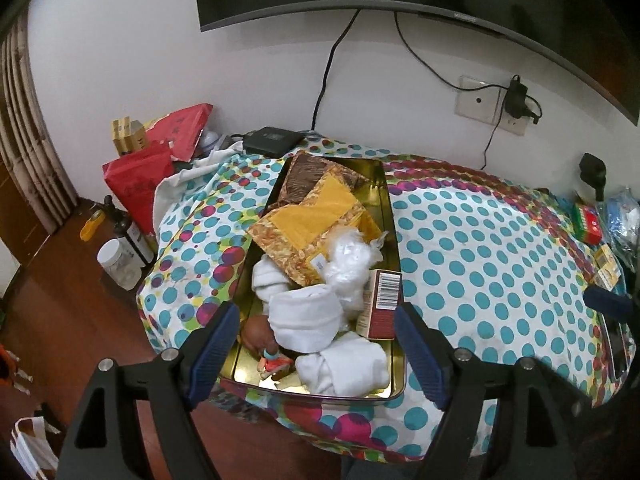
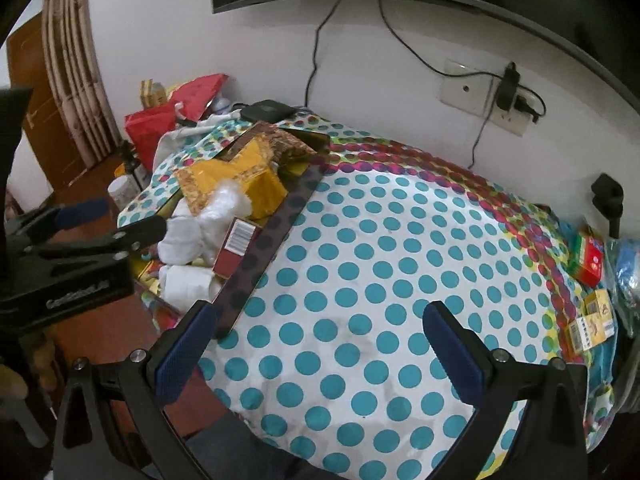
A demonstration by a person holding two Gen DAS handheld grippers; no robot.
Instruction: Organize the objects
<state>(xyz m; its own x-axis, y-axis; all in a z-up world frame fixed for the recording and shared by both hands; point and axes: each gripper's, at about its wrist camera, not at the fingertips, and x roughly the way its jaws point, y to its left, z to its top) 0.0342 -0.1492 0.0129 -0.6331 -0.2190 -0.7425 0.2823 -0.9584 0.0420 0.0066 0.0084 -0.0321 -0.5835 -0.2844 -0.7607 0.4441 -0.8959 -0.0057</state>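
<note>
Left hand-held gripper (image 1: 316, 344) spread wide, empty, hovering over near end of gold tin tray (image 1: 394, 216). Right hand-held gripper (image 2: 320, 344) also wide, empty, above bare dotted tablecloth (image 2: 380, 240) on table. Inside tray, near to far: white rolled socks (image 1: 304, 320), red barcode box (image 1: 382, 304) at 3 o'clock, clear plastic bag (image 1: 352, 256), yellow patterned cloth (image 1: 316, 220). Beyond tray at 12 o'clock: black box (image 1: 272, 140).
</note>
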